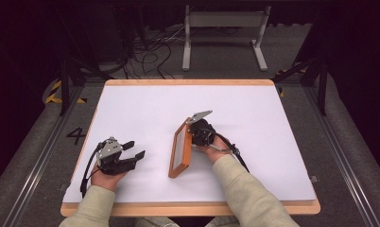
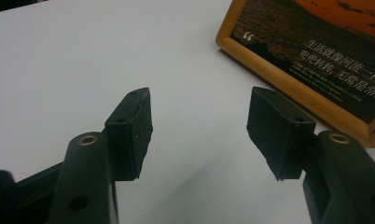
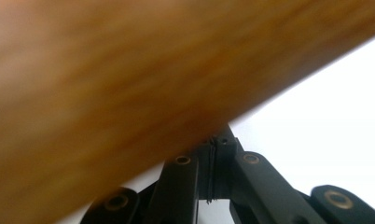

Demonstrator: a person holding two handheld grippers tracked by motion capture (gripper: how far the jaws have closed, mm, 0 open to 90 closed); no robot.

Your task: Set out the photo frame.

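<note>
Right gripper jaws pressed together against wooden picture frame mid-desk, frame tilted on edge; left gripper spread, empty, near desk's left edge.

Picture frame stands on edge mid-desk, tilted. Right gripper just behind its back, touching. Left gripper rests on desk near front-left corner, left of frame, apart from it. Metal stand on floor beyond desk.

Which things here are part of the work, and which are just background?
In the work:
- picture frame, standing on edge
- right gripper, jaws shut, against the frame's back
- left gripper, open, beside it

Background:
- white table
- metal stand on the floor
- cables
</note>
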